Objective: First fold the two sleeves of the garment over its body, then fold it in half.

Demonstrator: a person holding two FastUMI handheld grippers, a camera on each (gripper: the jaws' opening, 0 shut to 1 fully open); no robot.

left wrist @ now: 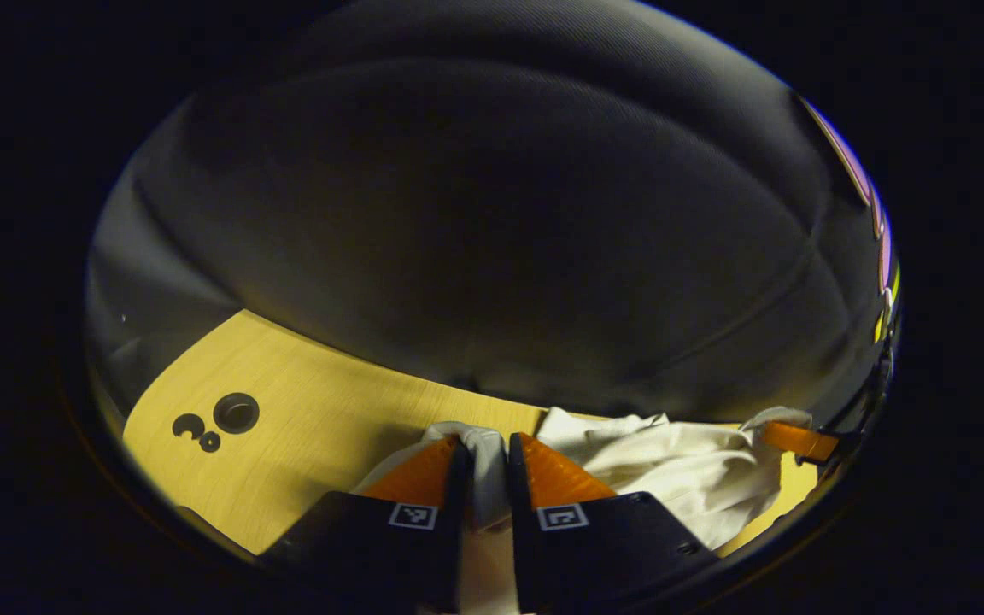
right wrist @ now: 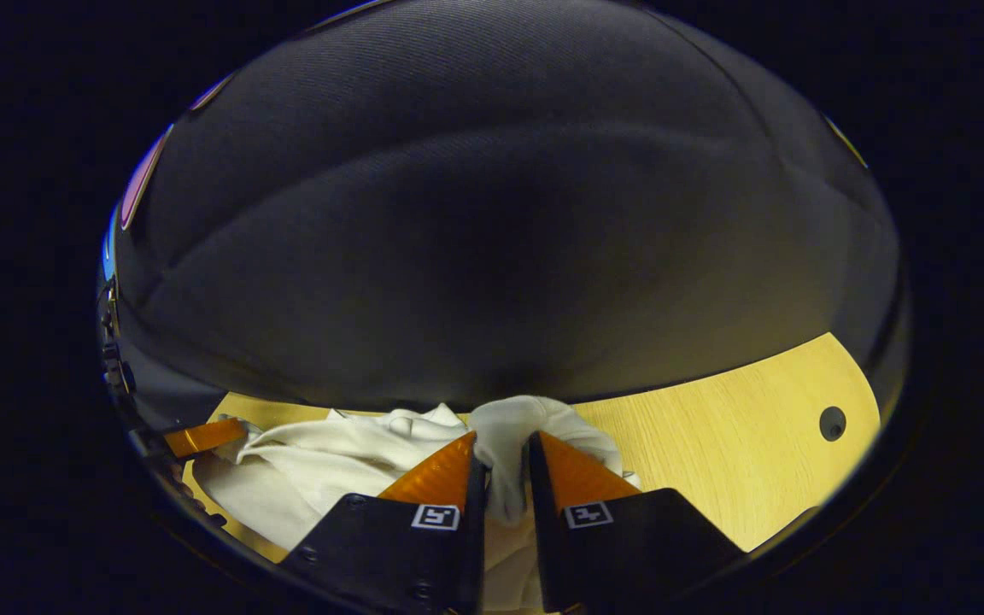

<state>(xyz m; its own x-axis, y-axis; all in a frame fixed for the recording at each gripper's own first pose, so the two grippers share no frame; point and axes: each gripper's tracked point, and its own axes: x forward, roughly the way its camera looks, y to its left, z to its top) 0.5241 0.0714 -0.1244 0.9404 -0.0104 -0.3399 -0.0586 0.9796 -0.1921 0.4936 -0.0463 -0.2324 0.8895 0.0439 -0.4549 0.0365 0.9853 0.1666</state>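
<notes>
The left gripper (left wrist: 485,461) is clamped on a bunched edge of the white, soft cloth garment (left wrist: 671,470), a thick pinch of fabric squeezed between its two fingers. The right gripper (right wrist: 500,465) is clamped on another bunch of the same cloth. The garment lies crumpled between the two grippers, its loose folds resting on the pale yellow wooden table (left wrist: 304,410) near the table's far edge, where the dark booth wall rises.

In the left gripper view the other gripper's fingertip shows at the cloth's far right end, so the two holds sit at opposite ends of the heap.

Which parts of the garment are pinched cannot be told from the crumple. By the look of it, no sleeve is folded yet and the cloth first needs spreading flat. To do that well, both grips should stay firm while the grippers draw apart evenly until the slack goes out, then lower the cloth toward the bare wood nearer the person. Pulling unevenly would probably twist the body and hide the sleeves.
</notes>
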